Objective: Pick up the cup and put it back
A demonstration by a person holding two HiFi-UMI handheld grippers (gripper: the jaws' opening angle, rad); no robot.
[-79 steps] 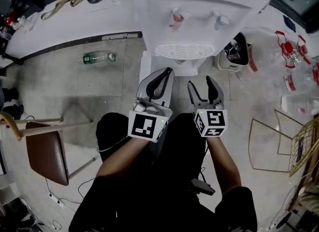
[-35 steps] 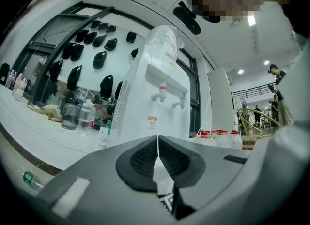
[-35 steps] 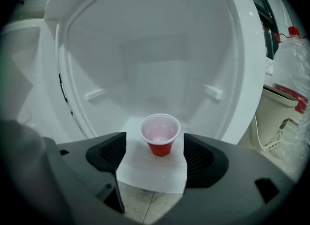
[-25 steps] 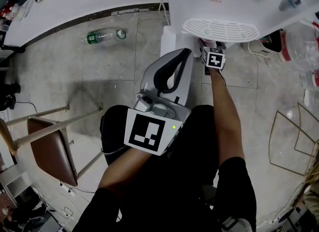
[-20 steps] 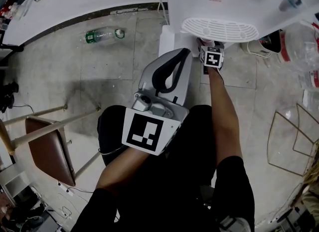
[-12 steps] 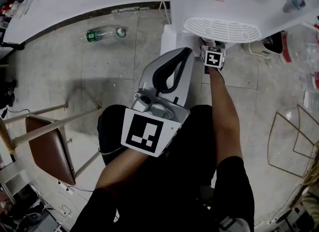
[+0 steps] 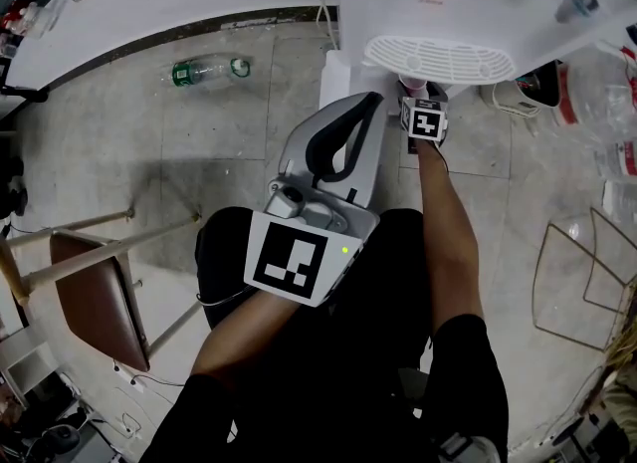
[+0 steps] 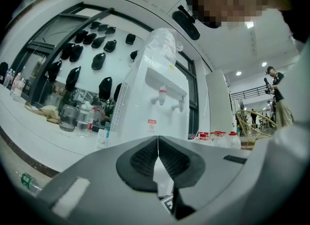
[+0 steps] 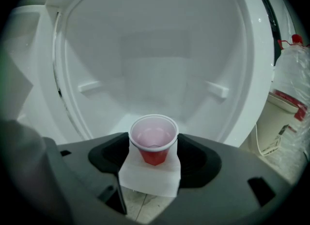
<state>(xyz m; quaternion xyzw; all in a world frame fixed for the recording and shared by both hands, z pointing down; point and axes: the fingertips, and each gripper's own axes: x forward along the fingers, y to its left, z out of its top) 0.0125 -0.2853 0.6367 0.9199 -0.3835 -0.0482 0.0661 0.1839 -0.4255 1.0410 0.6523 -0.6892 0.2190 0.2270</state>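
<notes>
Brown-seated chair (image 7: pixel 95 302) and a green-labelled bottle (image 7: pixel 199 73) lying on the floor (image 7: pixel 199 172) fill the left of the head view and have no part in the job. Next comes the left gripper (image 7: pixel 370 103), held level above the person's lap. Its jaws are pressed together with nothing in them, and its own view shows the two pads meeting in a line, with the water dispenser (image 8: pixel 150 88) beyond. It is the farther of the two from the cup and looks idle.

To its right, the right gripper (image 9: pixel 154 137) reaches forward and down under the dispenser's drip tray (image 7: pixel 438 58). In the right gripper view the red cup (image 9: pixel 154 147) stands upright, mouth up, straight ahead and centred between the spread jaws, which have just been closing on it. The pads sit close to the rim on either side, yet the rim is round and undented, so I judge there is no squeeze so far. The cup rests on a white block (image 9: pixel 147 178), toward its far edge, with the dispenser's white hollow behind.

The cup's axis runs up and down, square to the line along which the jaws close. The coming move looks simple: finish the pinch near the rim, then lift straight up. Too hard a squeeze could buckle the thin wall.
</notes>
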